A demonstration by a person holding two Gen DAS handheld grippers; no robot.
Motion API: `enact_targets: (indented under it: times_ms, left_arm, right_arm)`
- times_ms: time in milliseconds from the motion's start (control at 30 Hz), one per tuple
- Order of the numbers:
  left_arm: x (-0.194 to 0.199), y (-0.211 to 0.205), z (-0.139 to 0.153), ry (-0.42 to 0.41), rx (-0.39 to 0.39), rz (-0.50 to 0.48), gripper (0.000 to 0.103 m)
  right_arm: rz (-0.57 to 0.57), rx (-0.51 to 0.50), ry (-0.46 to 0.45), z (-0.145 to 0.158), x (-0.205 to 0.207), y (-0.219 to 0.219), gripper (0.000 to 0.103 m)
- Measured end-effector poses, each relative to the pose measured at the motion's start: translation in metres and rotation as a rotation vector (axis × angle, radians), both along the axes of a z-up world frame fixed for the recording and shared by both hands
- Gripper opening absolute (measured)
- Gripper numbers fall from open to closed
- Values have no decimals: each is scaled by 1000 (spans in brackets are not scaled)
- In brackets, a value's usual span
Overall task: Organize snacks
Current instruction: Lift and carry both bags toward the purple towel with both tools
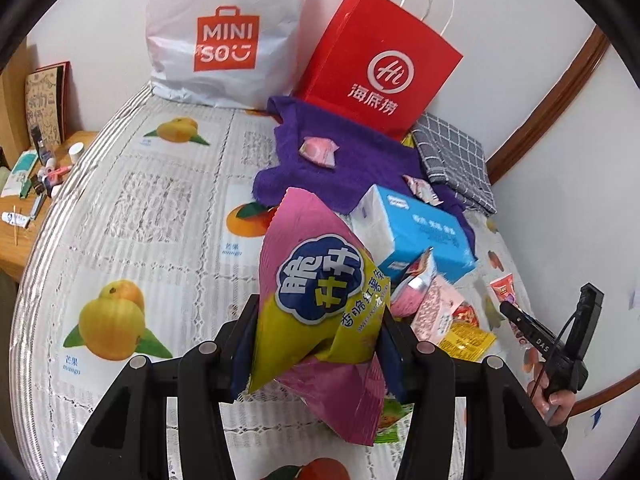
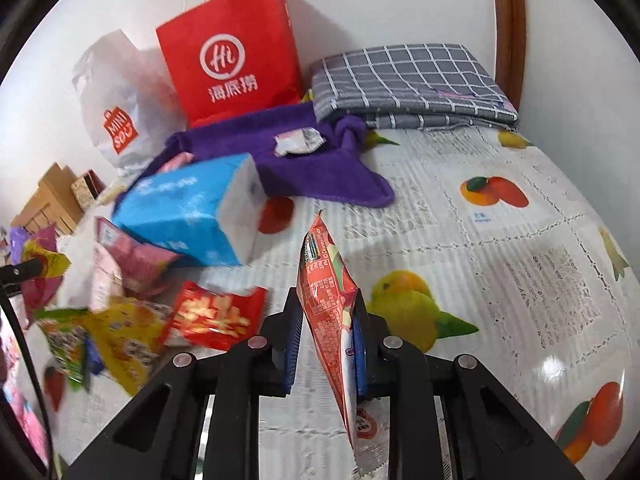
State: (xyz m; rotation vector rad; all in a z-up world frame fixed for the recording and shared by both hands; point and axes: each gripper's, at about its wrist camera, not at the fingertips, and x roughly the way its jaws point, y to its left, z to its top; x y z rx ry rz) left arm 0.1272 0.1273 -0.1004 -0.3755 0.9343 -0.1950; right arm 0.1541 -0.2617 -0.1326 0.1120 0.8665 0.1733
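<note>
With the chip bag (image 1: 320, 288) pinched in the left gripper (image 1: 316, 344) and the red packet (image 2: 332, 308) in the right gripper (image 2: 326, 340), both should be carried level and set down apart from the pile (image 2: 132, 312).

Table under a fruit-print lace cloth (image 2: 500, 240), purple towel (image 2: 320, 168) and folded grey checked cloth (image 2: 408, 84) at the back, white Miniso bag (image 1: 224, 36) and red paper bag (image 1: 376, 68) standing against the wall, blue tissue pack (image 2: 188, 212), loose pile of snack packets (image 2: 132, 320) beside it
</note>
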Motion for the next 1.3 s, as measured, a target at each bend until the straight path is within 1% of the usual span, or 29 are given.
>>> enact_targets:
  times_ms: [233, 400, 467, 600, 1000, 1133, 1300]
  left_arm:
    - [10, -11, 18, -27, -2, -18, 50]
    - [22, -22, 33, -46, 9, -35, 50]
    - [26, -25, 38, -52, 11, -38, 50]
    - [39, -30, 49, -62, 8, -47, 50]
    - [82, -40, 69, -98, 24, -58, 50]
    - [98, -39, 70, -95, 19, -53, 50]
    - [123, -38, 66, -78, 25, -45, 50]
  right_arm:
    - [11, 18, -40, 39, -2, 11, 22]
    - [12, 3, -52, 60, 7, 18, 22]
    - [9, -11, -39, 64, 15, 21, 22]
    - [36, 0, -42, 72, 32, 27, 22]
    - [110, 13, -86, 107, 92, 46, 22]
    - [126, 22, -85, 111, 113, 49, 22]
    - [154, 25, -61, 104, 145, 57, 22]
